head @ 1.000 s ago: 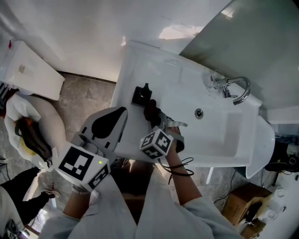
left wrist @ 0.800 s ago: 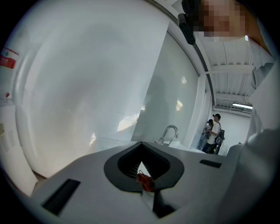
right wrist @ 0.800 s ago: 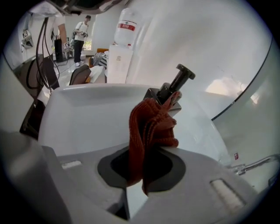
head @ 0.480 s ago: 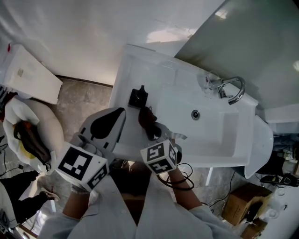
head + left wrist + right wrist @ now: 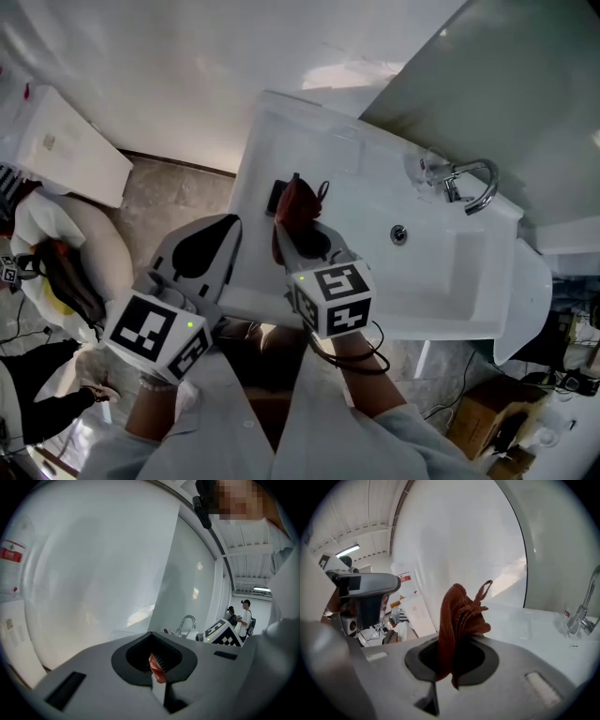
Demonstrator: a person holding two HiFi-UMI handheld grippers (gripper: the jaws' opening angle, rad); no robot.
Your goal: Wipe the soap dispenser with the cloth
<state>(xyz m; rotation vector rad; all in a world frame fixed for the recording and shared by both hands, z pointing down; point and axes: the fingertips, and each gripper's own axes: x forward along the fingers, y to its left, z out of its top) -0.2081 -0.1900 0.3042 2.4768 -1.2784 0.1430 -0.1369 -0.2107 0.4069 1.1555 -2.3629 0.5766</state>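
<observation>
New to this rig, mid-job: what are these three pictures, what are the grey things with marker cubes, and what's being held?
No robot here: a person holds a hand-held gripper in each hand; the marker cubes belong to them. The head view looks down from the person's head onto a white washbasin with a tap. The other two views ride on the hand-held grippers, looking along their jaws. The right hand-held gripper is shut on a red-brown cloth that partly hides the black soap dispenser on the basin's rim. The left hand-held gripper has its jaws together; a small reddish strip shows at their seam, which I cannot identify.
</observation>
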